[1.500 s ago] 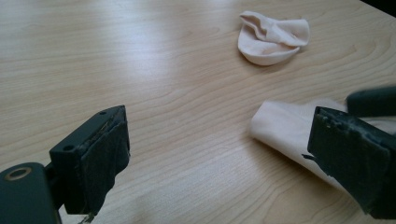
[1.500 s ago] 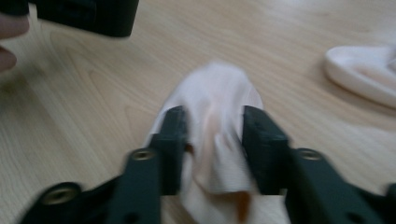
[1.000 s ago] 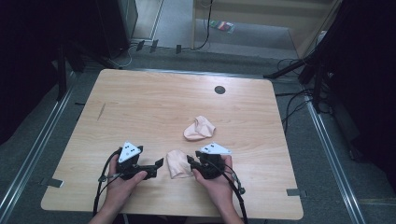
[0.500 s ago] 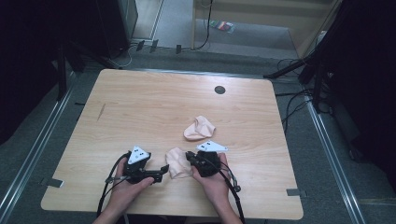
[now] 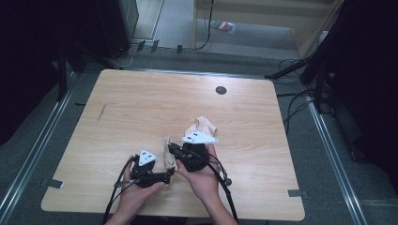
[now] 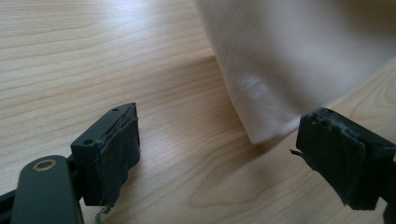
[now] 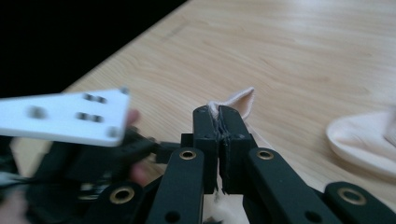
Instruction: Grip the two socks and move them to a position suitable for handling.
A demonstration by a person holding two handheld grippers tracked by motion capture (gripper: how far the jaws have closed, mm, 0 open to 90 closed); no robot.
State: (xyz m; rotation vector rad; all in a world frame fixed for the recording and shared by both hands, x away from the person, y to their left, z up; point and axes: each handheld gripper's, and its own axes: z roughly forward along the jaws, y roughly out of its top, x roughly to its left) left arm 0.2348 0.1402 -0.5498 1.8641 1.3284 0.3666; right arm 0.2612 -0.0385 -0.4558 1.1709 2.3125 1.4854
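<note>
Change since a second ago: right gripper (image 5: 172, 148) has risen off the light wooden table (image 5: 141, 108), lifting the pale peach fabric sock (image 5: 167, 157) with it; its jaws have just been closing, with the sock's edge between them.
Right gripper: jaws pressed together on a pinch of the sock's edge, which pokes out above the tips in the right gripper view (image 7: 220, 122); right hand (image 5: 202, 176) holds the gripper from below.
Held sock: hangs down from the right gripper's tips, between the two grippers; its lower end sits just above the tabletop in the left gripper view (image 6: 280, 70).
Left gripper: (image 5: 169, 176) low over the table, jaws spread wide, nothing clamped; the sock's hanging end lies ahead of its gap, nearer the right-hand jaw in its own view.
Left hand: (image 5: 136, 190) wrapped round the left gripper's body.
Second sock: crumpled peach sock (image 5: 202, 125) on the table just beyond the right gripper.
</note>
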